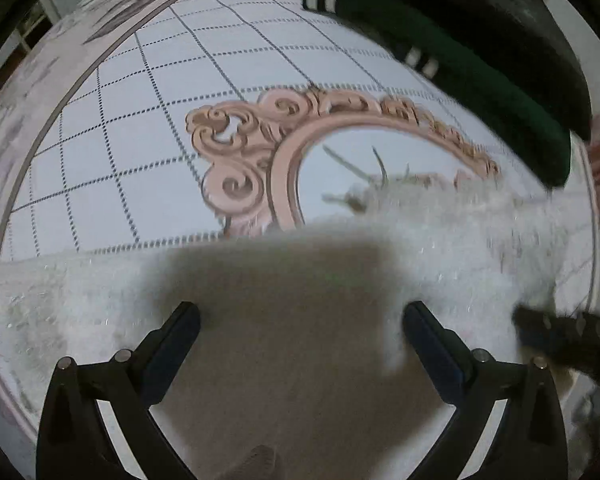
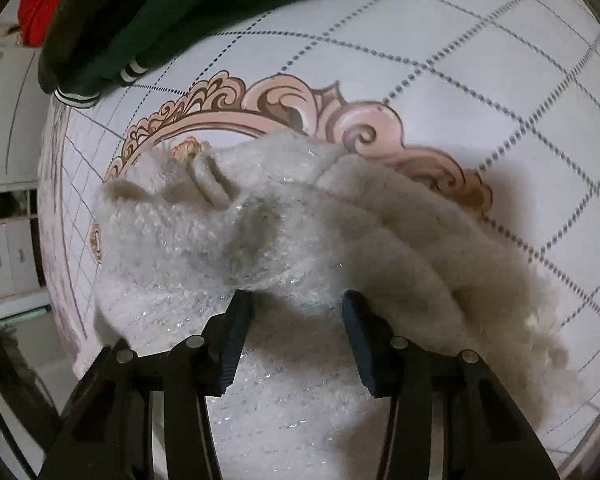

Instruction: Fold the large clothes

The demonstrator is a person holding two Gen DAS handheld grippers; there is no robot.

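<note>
I am holding my left gripper (image 1: 302, 314) with its jaws spread wide and nothing between them; it is casting a dark shadow on the fluffy white sweater (image 1: 440, 232) directly beneath it, and I cannot tell whether the fingertips (image 1: 186, 314) are brushing the pile. My right gripper (image 2: 298, 300) is standing about half open, its jaws straddling a raised fold of the same white sweater (image 2: 260, 220); the pads (image 2: 240, 312) are sitting just beside the fluff, and I cannot tell whether they are pressing on it, so I am not calling this a grip.

Both of my hands are pointing steeply down at the sweater.

The sweater is lying bunched on the patterned tablecloth (image 2: 500, 100), covering part of the pink scrollwork oval (image 2: 284, 100) printed on it. Beyond the sweater, at the far edge of the cloth, a dark green garment with white-striped cuffs (image 2: 132, 40) is lying in a heap.

The right wrist view is showing the sweater's crumpled folds, a red item (image 2: 44, 4) behind the green garment, and white storage boxes (image 2: 10, 256) off to the sweater's left. The left wrist view is showing more bare cloth beyond the sweater, and a dark blurred object (image 1: 568, 336) at the sweater's right edge that I cannot identify.
</note>
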